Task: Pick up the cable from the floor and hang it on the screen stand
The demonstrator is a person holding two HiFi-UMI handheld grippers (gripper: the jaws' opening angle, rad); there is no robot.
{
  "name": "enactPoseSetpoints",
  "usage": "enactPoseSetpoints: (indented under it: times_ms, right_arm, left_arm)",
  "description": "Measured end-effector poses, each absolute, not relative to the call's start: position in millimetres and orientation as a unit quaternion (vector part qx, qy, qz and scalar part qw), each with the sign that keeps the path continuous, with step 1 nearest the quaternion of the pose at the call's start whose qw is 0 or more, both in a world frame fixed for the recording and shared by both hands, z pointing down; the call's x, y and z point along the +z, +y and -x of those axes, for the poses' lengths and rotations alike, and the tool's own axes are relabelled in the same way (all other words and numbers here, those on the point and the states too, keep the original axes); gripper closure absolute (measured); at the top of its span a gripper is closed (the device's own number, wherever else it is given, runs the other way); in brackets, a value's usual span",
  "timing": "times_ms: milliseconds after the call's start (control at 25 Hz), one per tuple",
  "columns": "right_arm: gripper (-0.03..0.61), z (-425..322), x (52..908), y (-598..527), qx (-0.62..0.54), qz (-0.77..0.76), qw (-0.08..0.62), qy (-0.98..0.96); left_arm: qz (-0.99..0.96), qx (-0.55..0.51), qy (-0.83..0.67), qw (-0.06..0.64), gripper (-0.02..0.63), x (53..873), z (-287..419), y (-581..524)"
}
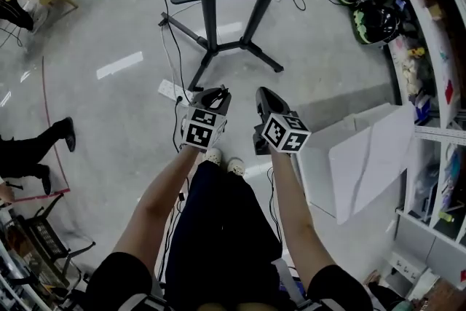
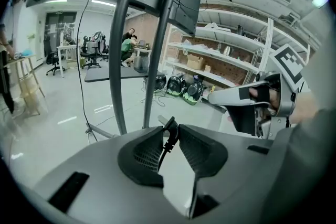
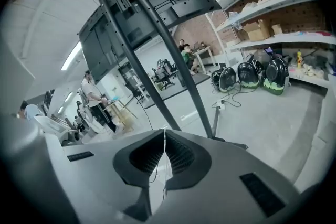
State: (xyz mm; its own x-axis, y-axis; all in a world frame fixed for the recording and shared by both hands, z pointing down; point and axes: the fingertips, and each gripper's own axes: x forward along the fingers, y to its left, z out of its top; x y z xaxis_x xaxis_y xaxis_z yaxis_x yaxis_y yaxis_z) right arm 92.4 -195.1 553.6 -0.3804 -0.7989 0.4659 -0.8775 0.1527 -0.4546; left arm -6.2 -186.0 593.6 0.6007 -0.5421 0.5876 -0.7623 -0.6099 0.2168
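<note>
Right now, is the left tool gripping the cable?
Yes, the left tool has its pads pinched on the black cable, at the plug end.

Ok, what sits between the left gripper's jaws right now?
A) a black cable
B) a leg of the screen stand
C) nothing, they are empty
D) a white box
A: in the left gripper view the black cable is pinched between the pads of the left gripper. The screen stand rises well behind the jaws and touches neither of them.
</note>
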Motion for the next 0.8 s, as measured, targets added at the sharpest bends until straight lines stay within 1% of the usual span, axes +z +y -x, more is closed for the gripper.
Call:
enactPoseSetpoints:
  times_ms: [440,600,800]
  right_arm:
    - [0.554,-88.2,482.0,-191.4,0.319,-0.559,0.038,-0.765]
    - [0.554,-83.4,449.8,-190.5,0.305,-0.554,0.035,-0.774]
    - [0.554,-72.1,405.7,-191.2,0.284,-0.543,0.03,-0.79]
  left_arm:
    - [-0.878,0.205,-0.379,0.211,0.514,512.6,2.5,-197.7]
    - [-0.886,0.194,-0.376,0.191,0.514,480.9,-0.2,-194.7]
    - [-0.893,0.18,-0.37,0.184,0.514,444.1,2.2,-187.7]
